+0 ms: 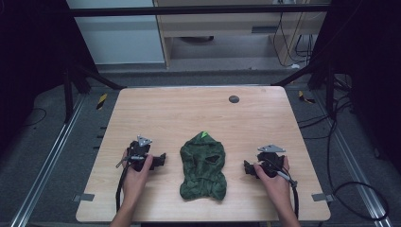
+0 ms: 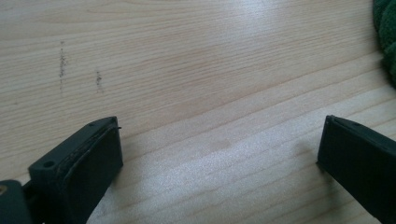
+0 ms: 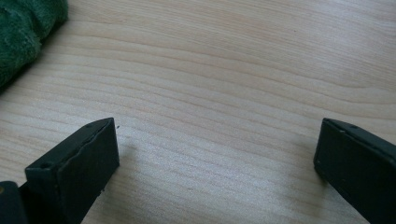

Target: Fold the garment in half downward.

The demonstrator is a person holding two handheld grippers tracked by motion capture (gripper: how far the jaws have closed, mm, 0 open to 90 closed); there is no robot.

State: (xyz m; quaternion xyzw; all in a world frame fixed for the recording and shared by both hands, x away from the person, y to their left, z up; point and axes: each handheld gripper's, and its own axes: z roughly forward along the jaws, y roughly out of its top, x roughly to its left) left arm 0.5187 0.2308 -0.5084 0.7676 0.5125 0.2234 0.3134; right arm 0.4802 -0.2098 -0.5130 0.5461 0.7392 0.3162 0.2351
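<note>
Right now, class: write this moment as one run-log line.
left tongs: open, empty | right tongs: open, empty | green cloth: crumpled between them, untouched | table: wooden

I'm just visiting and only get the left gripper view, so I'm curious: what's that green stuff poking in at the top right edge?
Observer: It's a crumpled dark green cloth, lying on the near half of the table with a gripper on either side of it.
Operator: Is the other gripper touching it?
Observer: No. The right gripper sits apart on the cloth's right, its fingers open over bare wood.
Operator: Anything else on the table?
Observer: A small dark round disc near the far edge.
</note>
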